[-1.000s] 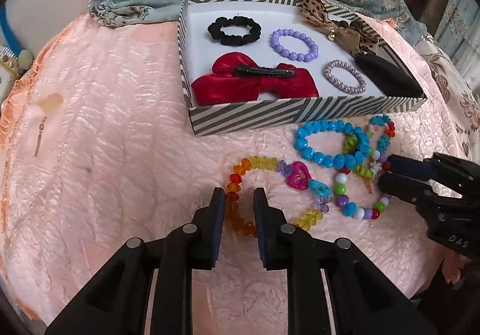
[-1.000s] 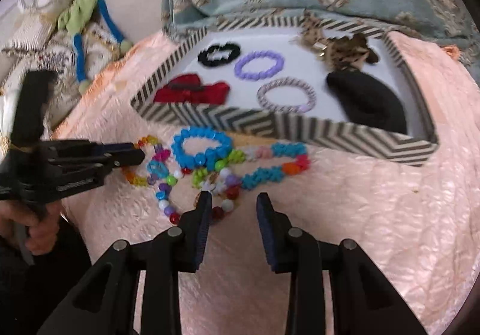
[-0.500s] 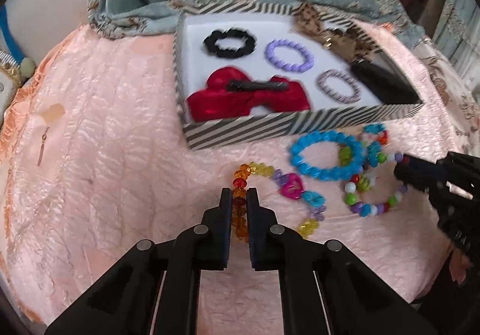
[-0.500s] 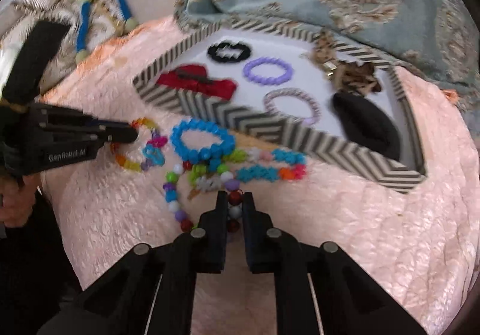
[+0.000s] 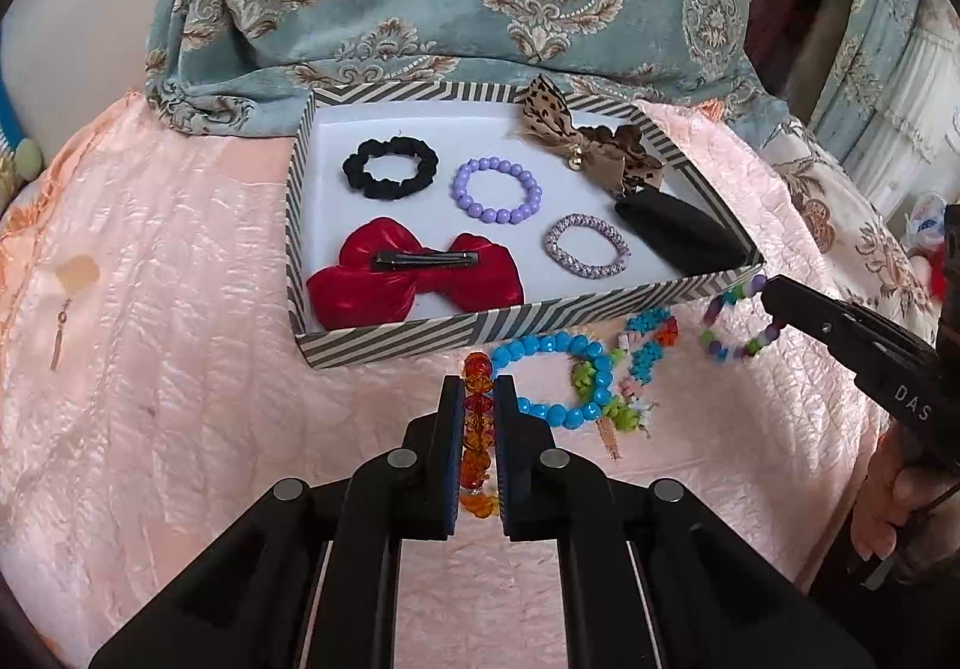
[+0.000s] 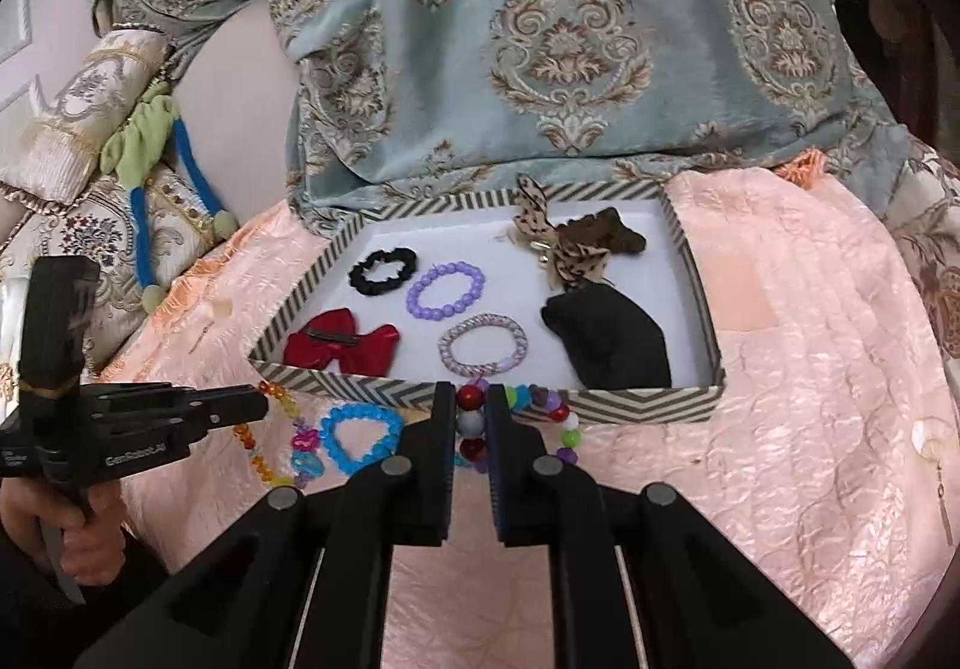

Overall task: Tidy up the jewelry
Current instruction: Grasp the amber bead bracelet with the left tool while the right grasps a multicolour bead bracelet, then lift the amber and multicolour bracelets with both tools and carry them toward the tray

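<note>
Both bracelets are gripped and off the pink quilted bedspread (image 5: 180, 309), so the step in hand looks like carrying them to the striped box (image 5: 420, 336).

The left hand-held gripper (image 5: 478, 399) is clamped on the amber bead bracelet (image 5: 477, 411) — the orange and red beads run up between its pads, and in the right wrist view the rest of the strand, with its pink and blue charms, hangs below the tip. The right hand-held gripper (image 6: 470, 423) is clamped on the mixed-colour bead bracelet (image 6: 555, 417), a red and a pale bead pinched between the pads and the loop dangling to the right, just in front of the box's near wall.

Inside the box lie a black scrunchie (image 5: 390, 168), a purple bead bracelet (image 5: 497, 190), a lilac woven band (image 5: 587, 246), a red bow clip (image 5: 414, 285), a leopard bow and a black pouch. A blue bead bracelet (image 5: 549, 378) and a turquoise one (image 5: 651, 345) are on the bedspread near the box front.

The next move calls for clearing the near wall with each dangling loop, then letting go over bare white floor — between the red bow and the lilac band seems free.
</note>
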Available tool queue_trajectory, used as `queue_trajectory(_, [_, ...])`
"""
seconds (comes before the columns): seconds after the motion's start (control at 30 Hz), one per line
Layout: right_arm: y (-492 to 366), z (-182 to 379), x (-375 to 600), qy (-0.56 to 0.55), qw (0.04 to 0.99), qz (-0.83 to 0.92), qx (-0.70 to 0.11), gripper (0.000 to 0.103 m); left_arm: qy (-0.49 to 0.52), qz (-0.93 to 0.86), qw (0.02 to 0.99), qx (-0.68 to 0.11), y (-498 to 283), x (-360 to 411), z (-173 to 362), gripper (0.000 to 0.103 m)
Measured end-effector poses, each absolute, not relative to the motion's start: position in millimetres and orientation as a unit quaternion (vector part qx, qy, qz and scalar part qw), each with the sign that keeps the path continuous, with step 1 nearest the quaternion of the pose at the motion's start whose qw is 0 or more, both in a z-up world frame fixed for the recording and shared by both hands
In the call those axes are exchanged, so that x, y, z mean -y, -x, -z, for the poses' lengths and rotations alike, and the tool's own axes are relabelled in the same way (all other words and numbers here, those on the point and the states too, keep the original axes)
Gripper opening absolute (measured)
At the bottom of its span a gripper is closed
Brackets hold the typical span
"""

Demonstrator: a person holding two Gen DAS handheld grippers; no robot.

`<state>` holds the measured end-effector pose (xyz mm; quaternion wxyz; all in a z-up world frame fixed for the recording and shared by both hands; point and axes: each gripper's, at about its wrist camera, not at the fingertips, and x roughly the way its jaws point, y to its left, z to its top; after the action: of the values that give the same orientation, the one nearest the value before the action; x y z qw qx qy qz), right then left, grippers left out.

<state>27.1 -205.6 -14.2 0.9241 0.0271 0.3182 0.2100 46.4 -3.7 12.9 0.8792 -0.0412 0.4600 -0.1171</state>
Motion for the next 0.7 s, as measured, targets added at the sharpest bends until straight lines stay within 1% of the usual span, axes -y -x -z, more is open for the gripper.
queue_trajectory(0.3, [-25,22,198,-0.002,0.920,-0.205,-0.332,0.009,0.011,0.071,0.884,-0.463,-49,4,-4,0.000])
queue_trajectory(0.43, [-25,25,196,-0.005,0.917,-0.208,-0.340,0.009,0.010,0.067,0.886,-0.460,-48,5,-4,0.000])
queue_trajectory(0.63, [-19,31,179,0.035,0.914,-0.215,-0.342,0.009,0.004,0.066,0.886,-0.459,-48,9,-4,0.000])
queue_trajectory(0.7, [-20,33,177,0.033,0.910,-0.220,-0.351,0.009,0.003,0.066,0.887,-0.458,-48,10,-5,0.000])
